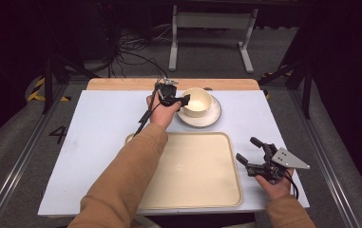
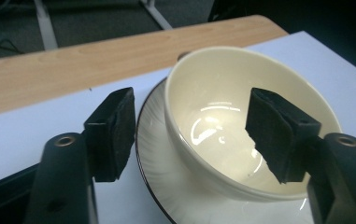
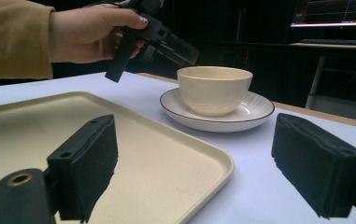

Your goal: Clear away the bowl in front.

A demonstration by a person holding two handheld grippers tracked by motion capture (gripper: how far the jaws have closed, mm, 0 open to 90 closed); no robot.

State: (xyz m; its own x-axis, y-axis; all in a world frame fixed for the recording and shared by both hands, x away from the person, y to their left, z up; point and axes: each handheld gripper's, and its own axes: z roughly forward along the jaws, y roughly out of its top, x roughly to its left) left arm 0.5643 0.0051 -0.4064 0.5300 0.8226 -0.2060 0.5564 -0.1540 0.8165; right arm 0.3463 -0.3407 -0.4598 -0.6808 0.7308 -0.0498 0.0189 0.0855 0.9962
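Glazed ceramic bowl (image 1: 197, 101) on its plate (image 1: 215, 117) near the desk's far edge looks rigid, slick and breakable; take its rim. Your left gripper (image 2: 192, 135) straddles that rim, one pad inside, not yet pressing. Your right gripper (image 1: 255, 153) hangs open by the tray's (image 1: 193, 171) right edge.

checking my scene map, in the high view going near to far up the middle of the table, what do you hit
beige tray → white plate with the cream bowl on it → wooden strip along the table's far edge
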